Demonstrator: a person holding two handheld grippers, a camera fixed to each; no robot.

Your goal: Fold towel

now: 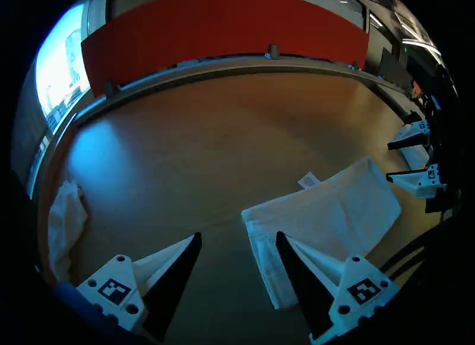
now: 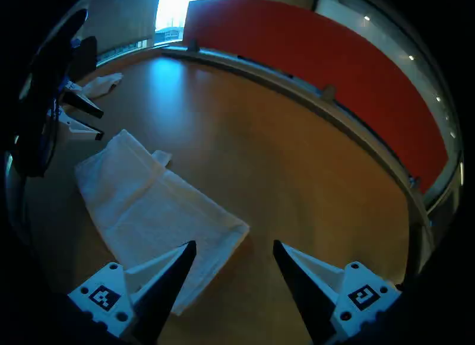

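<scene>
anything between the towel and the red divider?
No. Bare wooden table runs from the towel to the red divider; both gripper views show it.

We find the white folded cloth towel (image 1: 326,220) flat on the brown wooden worktop (image 1: 208,149), between the left claw (image 1: 238,235) and the right claw (image 2: 234,243), one at each end. A small white crumpled cloth (image 1: 62,223) lies well apart, left of the left claw, near the worktop's edge. The red upright partition panel (image 1: 225,30) stands behind the far edge.
</scene>
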